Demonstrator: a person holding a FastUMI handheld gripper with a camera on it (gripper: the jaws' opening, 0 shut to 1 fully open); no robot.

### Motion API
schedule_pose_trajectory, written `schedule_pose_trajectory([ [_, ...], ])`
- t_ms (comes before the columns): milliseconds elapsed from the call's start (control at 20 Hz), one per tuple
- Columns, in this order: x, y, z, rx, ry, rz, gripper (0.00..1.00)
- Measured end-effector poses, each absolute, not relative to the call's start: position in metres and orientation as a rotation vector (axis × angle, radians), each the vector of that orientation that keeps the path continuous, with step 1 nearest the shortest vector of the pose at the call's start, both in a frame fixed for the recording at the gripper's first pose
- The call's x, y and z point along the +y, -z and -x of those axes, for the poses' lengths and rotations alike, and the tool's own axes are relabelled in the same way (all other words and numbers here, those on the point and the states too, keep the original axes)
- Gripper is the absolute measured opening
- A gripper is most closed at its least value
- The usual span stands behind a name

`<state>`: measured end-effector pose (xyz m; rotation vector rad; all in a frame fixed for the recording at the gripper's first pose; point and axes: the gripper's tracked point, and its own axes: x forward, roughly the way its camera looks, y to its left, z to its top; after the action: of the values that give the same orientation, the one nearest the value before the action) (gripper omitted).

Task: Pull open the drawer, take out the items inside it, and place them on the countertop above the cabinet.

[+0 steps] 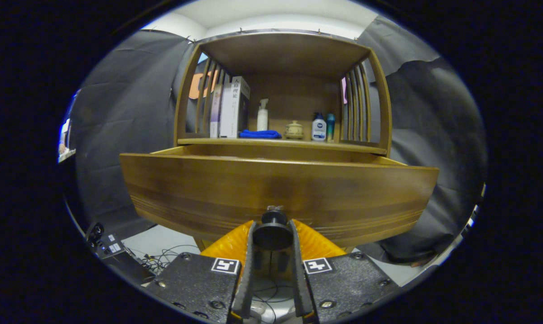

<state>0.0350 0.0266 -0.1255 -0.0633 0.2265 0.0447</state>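
The wooden drawer stands pulled partly out of the cabinet, its wide front panel facing me. A round dark knob sits low on that panel, and my gripper is shut on it, one finger pressing each side. The drawer's inside is hidden behind the front panel. Above it runs the countertop of the cabinet, under a slatted wooden shelf frame.
On the countertop stand books, a white pump bottle, a folded blue cloth, a small ceramic jar and two bottles. Cables and a black device lie on the floor at lower left.
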Motion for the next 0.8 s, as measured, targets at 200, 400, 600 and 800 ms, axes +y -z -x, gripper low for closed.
schedule_pose_trajectory([
  [200, 0.024, 0.125, -0.032, 0.224, -0.042, 0.067, 0.39],
  [400, 0.023, 0.114, -0.027, 0.197, -0.045, 0.071, 0.44],
  [600, 0.047, 0.025, -0.010, -0.088, -0.110, 0.155, 0.74],
  [800, 0.073, -0.064, -0.017, -0.212, -0.167, 0.272, 1.00],
])
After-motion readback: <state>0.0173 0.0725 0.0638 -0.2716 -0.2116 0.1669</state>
